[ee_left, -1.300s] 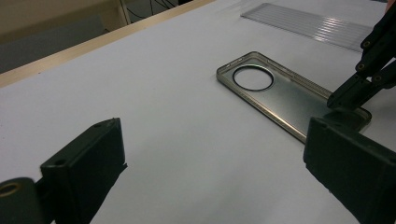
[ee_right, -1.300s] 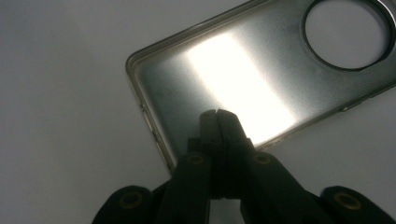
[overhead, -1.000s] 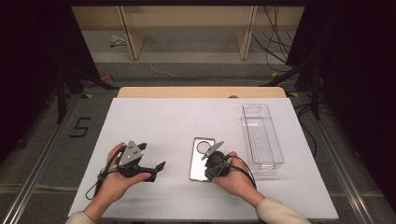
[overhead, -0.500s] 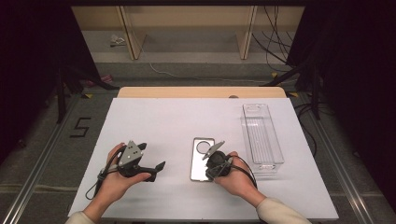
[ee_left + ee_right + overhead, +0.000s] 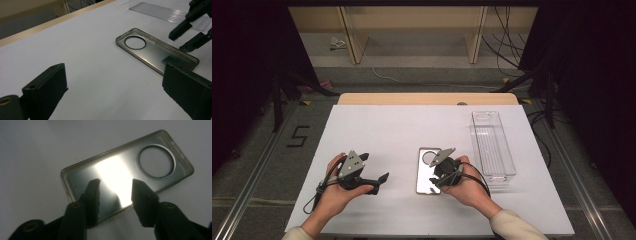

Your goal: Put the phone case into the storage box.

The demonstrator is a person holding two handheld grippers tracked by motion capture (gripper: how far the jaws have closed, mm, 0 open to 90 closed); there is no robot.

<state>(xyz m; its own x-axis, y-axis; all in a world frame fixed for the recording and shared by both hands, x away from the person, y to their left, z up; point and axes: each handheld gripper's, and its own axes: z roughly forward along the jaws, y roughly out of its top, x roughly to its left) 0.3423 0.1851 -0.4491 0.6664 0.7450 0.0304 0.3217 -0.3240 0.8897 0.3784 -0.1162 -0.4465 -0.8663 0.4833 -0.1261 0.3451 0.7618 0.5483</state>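
— What's nearest the person, and how does it lie?

— A clear phone case [image 5: 428,171] lies flat on the white tabletop [image 5: 382,130], inner side up. In the high view its long axis runs from the person's edge towards the far edge, with the round camera cutout at the far end. It sits a little right of the middle, in the near half.

— And the two tools?

— The right hand-held gripper [image 5: 435,180] hangs over the case's near end. In the right gripper view its jaws stand a moderate gap apart above the case [image 5: 120,172], holding nothing; whether a tip touches the case I cannot tell. The left hand-held gripper [image 5: 382,178] is well to the left, aimed towards the case. In the left gripper view its jaws are spread wide with bare tabletop between them, and the case [image 5: 156,51] lies ahead, apart from them.

— Anything else on the surface?

— A clear plastic tray [image 5: 492,145] stands just right of the case, its length also running near to far.

— And beyond?

— A wooden strip [image 5: 427,98] edges the far side of the tabletop. Past it are grey floor, pale wooden shelf uprights [image 5: 349,30], loose cables [image 5: 507,35] and dark surroundings. A "5" [image 5: 298,136] is marked on the floor at the left.
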